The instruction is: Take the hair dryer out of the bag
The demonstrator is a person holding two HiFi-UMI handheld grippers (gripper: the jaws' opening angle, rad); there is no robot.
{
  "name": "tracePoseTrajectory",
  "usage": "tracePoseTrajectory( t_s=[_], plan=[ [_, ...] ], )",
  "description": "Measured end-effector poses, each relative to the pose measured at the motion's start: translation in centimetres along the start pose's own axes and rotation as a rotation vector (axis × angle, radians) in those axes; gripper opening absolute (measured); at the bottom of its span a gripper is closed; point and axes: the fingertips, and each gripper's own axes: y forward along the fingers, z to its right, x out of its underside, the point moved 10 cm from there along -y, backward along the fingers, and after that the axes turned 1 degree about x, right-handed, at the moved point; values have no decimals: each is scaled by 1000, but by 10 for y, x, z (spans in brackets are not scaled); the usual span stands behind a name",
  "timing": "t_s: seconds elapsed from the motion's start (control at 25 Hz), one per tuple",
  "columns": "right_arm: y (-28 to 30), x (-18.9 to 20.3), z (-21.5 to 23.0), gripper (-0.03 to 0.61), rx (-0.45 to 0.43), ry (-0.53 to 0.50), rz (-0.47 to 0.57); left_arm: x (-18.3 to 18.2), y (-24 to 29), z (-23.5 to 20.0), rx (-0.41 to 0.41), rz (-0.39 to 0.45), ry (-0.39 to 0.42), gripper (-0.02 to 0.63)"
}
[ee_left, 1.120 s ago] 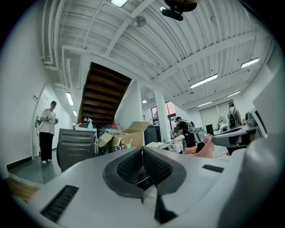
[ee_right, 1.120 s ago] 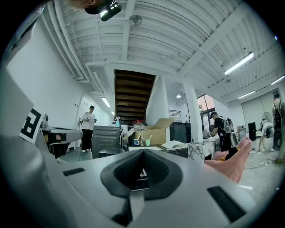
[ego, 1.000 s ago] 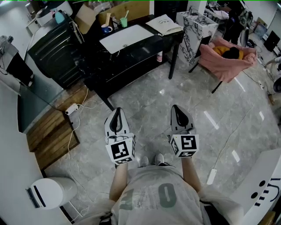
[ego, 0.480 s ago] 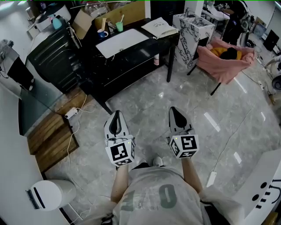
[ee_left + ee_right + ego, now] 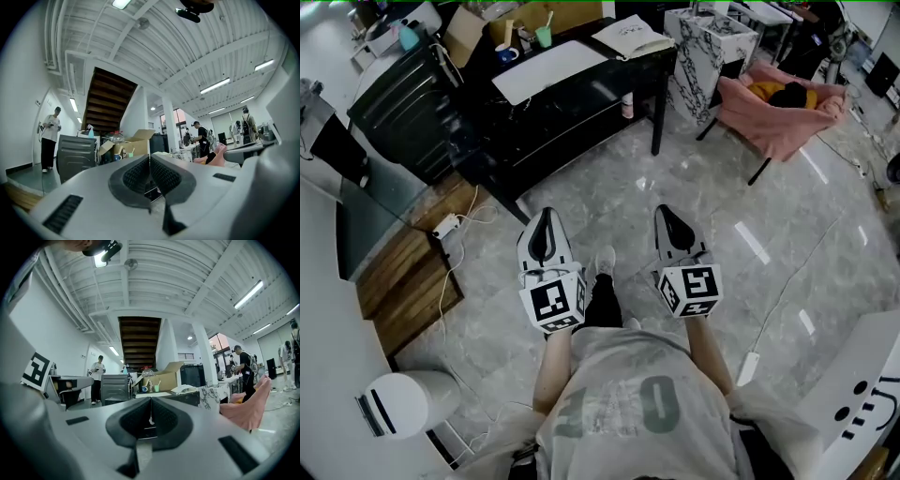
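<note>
Work has not begun: the grey left gripper (image 5: 544, 227) and right gripper (image 5: 669, 221) are both closed on nothing, well apart from the black table (image 5: 581, 98). No hair dryer shows; presumably it sits inside the pale cloth bag (image 5: 634, 37) on that table. What the open cardboard box (image 5: 467, 30) holds cannot be made out.

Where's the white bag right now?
Head view, top centre: the white bag lies on the right end of the black table, just left of the marble-patterned cabinet.
</note>
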Motion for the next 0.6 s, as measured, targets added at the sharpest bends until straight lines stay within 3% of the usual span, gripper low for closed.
tracePoseTrajectory(
  t_s=[0.28,0.6],
  plan=[
    [47,1,32,31,28,-21,18,11,59,-1,14,26,-4,29],
    [149,-11,72,31,54,-25,29,14,174,-14,50,21,5,29]
  ],
)
